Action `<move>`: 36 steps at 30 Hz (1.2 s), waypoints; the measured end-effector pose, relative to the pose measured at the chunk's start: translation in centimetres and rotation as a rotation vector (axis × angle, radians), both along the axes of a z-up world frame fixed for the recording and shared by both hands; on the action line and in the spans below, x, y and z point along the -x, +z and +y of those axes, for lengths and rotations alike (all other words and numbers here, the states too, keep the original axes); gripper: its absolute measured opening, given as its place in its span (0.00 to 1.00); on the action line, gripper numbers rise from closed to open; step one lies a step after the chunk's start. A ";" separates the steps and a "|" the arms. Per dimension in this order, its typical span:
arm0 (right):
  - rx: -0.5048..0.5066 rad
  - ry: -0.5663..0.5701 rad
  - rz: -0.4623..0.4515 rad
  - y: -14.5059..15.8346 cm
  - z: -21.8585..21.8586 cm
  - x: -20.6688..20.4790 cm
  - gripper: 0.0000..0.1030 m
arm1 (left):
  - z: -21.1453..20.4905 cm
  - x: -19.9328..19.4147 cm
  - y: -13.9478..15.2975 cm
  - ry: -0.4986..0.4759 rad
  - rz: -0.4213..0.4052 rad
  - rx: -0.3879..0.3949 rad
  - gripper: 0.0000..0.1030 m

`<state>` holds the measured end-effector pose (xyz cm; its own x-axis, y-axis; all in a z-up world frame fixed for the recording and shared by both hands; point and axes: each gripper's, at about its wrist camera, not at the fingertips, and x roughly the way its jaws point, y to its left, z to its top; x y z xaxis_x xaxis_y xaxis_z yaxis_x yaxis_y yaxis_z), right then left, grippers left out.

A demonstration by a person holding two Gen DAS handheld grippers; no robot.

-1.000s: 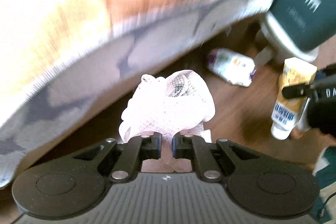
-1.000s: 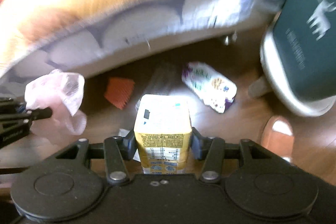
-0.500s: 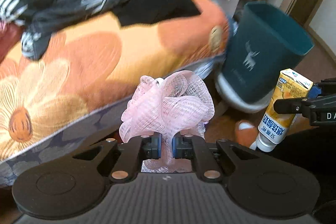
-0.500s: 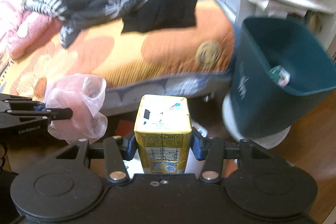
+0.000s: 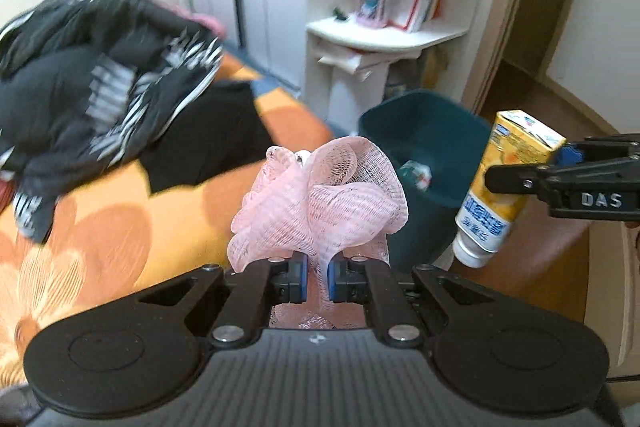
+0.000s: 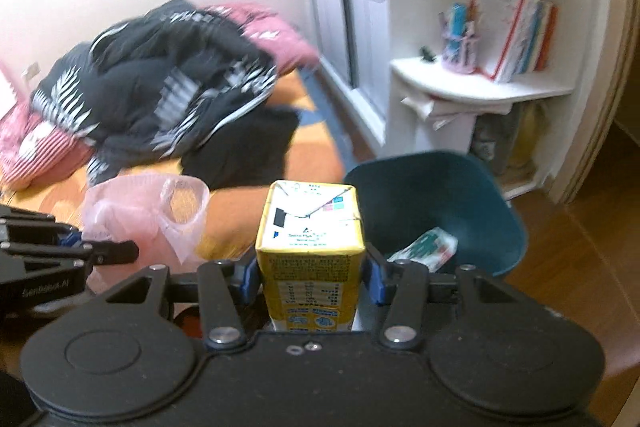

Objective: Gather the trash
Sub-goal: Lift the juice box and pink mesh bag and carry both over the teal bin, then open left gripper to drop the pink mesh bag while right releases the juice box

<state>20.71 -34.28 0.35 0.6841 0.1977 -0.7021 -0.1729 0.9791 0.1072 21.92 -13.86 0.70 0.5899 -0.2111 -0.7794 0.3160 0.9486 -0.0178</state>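
Our left gripper (image 5: 317, 281) and right gripper (image 6: 312, 277) are matte black, with blue pads, silver pivot screws, round embossed discs and white "DAS" lettering on one side.

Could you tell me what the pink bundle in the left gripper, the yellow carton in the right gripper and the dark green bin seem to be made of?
Pink bundle: looks like soft foam or plastic netting, matte; its open mesh weave shows. Yellow carton: likely coated paperboard with a slight sheen; folded seams, printed faces. Dark green bin: probably moulded plastic, smooth and matte, with thin, even walls.
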 end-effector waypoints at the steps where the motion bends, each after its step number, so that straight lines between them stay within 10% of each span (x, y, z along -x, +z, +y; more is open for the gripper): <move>1: 0.003 -0.014 -0.010 0.3 -0.6 -0.4 0.48 | -1.0 -0.5 0.4 -0.010 -0.008 0.000 0.08; 15: -0.003 -0.184 -0.011 -1.7 -8.8 -6.6 0.48 | -10.1 -8.6 0.1 -0.066 0.039 0.017 0.08; 36: -0.029 -0.299 0.164 -10.9 -13.7 -13.4 0.50 | -21.0 -14.8 -11.9 -0.191 0.199 -0.083 0.09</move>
